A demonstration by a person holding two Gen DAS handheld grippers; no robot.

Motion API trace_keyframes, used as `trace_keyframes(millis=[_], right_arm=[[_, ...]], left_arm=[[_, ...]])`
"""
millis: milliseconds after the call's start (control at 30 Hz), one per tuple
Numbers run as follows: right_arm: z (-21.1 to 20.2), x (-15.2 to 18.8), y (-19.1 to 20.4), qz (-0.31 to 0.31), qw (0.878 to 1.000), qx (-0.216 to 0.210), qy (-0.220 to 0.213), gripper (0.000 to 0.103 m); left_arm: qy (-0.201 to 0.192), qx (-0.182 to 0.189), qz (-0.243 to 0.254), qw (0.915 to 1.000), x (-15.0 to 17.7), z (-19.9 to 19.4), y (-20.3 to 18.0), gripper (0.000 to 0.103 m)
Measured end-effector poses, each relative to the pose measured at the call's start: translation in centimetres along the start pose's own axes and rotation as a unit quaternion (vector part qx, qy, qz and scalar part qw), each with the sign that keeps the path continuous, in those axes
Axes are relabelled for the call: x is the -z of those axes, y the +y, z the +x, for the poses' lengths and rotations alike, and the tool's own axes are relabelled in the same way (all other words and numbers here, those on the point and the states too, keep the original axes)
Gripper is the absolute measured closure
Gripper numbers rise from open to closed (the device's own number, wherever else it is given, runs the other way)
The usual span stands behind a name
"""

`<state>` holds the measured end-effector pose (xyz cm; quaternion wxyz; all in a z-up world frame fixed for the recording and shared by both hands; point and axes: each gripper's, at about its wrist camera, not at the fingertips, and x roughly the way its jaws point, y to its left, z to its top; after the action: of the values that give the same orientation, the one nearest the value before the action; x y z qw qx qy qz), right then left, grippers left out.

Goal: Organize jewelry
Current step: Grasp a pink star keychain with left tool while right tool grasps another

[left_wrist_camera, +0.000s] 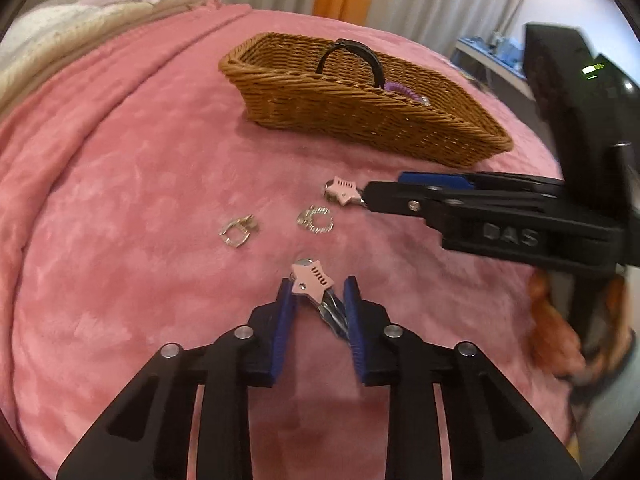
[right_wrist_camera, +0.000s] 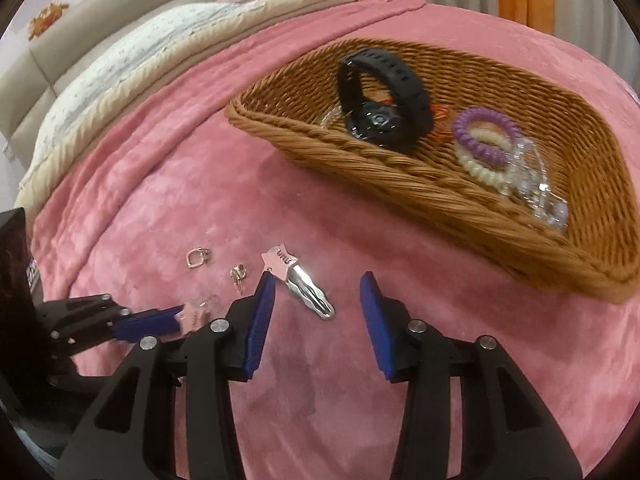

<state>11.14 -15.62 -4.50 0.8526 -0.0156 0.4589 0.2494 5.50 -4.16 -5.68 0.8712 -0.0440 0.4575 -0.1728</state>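
Two pink star hair clips lie on the pink blanket. One (left_wrist_camera: 312, 280) sits between the fingers of my left gripper (left_wrist_camera: 318, 292), whose jaws stand around it with small gaps; it also shows in the right wrist view (right_wrist_camera: 192, 314). The other star clip (right_wrist_camera: 298, 282) lies between the wide-open fingers of my right gripper (right_wrist_camera: 318, 284), close to the left finger; in the left wrist view (left_wrist_camera: 342, 191) it lies at my right gripper's tips (left_wrist_camera: 366, 194). Two small silver rings (left_wrist_camera: 236, 232) (left_wrist_camera: 316, 220) lie nearby. The wicker basket (right_wrist_camera: 400, 176) is beyond.
The basket holds a black watch (right_wrist_camera: 384, 100), purple (right_wrist_camera: 486, 136) and cream coil hair ties and clear bead jewelry (right_wrist_camera: 540, 196). Folded bedding (right_wrist_camera: 140, 60) lies at the far left. Curtains hang behind the bed.
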Motion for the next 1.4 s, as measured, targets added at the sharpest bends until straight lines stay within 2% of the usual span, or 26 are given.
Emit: trace_keyframes(millis=[100, 133, 200, 233, 300, 533, 633, 700, 767, 833, 933, 967, 1000, 1033, 1067, 1133, 1300, 1400], right_arm=[[0.2, 0.3, 1.3, -0.030, 0.999, 0.029, 0.006, 0.062], [0.3, 0.5, 1.8, -0.040, 0.998, 0.037, 0.006, 0.070], [0.4, 0.8, 2.7, -0.057, 0.997, 0.055, 0.010, 0.074], [0.3, 1.0, 3.0, -0.062, 0.996, 0.064, 0.011, 0.080], [0.0, 1.3, 3.5, -0.060, 0.996, 0.062, 0.011, 0.092], [-2.3, 4.4, 3.7, -0.002, 0.997, 0.082, 0.009, 0.092], [-4.2, 6.8, 3.7, 0.034, 0.992, 0.125, 0.004, 0.092], [-5.4, 8.2, 4.2, 0.057, 0.989, 0.138, -0.001, 0.092], [-6.0, 9.2, 4.6, 0.072, 0.987, 0.143, -0.009, 0.092], [-6.2, 9.9, 4.9, 0.083, 0.988, 0.131, -0.013, 0.092], [-6.4, 10.3, 4.6, 0.099, 0.988, 0.114, -0.019, 0.090], [-6.5, 10.4, 4.4, 0.102, 0.989, 0.106, -0.020, 0.087], [-6.7, 10.4, 4.3, 0.105, 0.990, 0.097, -0.021, 0.083], [-6.8, 10.5, 4.3, 0.106, 0.990, 0.091, -0.023, 0.074], [-7.0, 10.5, 4.3, 0.107, 0.990, 0.090, -0.027, 0.059], [-7.5, 10.5, 4.4, 0.104, 0.988, 0.106, -0.038, 0.047], [-7.1, 9.7, 4.2, 0.103, 0.987, 0.117, -0.038, 0.047], [-6.0, 9.0, 4.6, 0.089, 0.988, 0.125, -0.030, 0.047]], left_arm=[[0.004, 0.026, 0.010, 0.9996, 0.3, -0.9, 1.7, 0.084], [0.003, 0.029, 0.012, 0.9995, 0.4, -1.2, 2.2, 0.084], [0.004, 0.035, 0.014, 0.9993, 0.6, -1.6, 2.8, 0.084], [0.004, 0.042, 0.013, 0.9990, 0.7, -1.7, 3.1, 0.084], [0.005, 0.051, 0.011, 0.9986, 1.0, -2.1, 3.7, 0.084], [0.006, 0.072, 0.035, 0.9967, 1.8, -2.9, 3.7, 0.084], [0.007, 0.090, 0.064, 0.9938, 2.2, -3.2, 3.3, 0.084], [0.009, 0.095, 0.087, 0.9916, 2.6, -3.3, 2.7, 0.084], [0.011, 0.091, 0.106, 0.9901, 3.0, -3.3, 2.3, 0.083], [0.010, 0.082, 0.115, 0.9899, 3.2, -3.3, 2.0, 0.083], [0.008, 0.080, 0.104, 0.9913, 3.5, -3.6, 2.1, 0.067], [0.003, 0.074, 0.097, 0.9925, 3.7, -3.9, 2.2, 0.060], [-0.001, 0.065, 0.092, 0.9936, 3.9, -4.2, 2.2, 0.059], [-0.004, 0.058, 0.090, 0.9942, 4.0, -4.3, 2.2, 0.058], [-0.008, 0.050, 0.087, 0.9950, 4.1, -4.4, 2.1, 0.058], [-0.007, 0.037, 0.082, 0.9959, 4.2, -4.3, 1.8, 0.058], [-0.010, 0.011, 0.092, 0.9957, 4.1, -3.5, 0.4, 0.058], [-0.009, -0.013, 0.107, 0.9942, 4.1, -3.1, -0.2, 0.065]])
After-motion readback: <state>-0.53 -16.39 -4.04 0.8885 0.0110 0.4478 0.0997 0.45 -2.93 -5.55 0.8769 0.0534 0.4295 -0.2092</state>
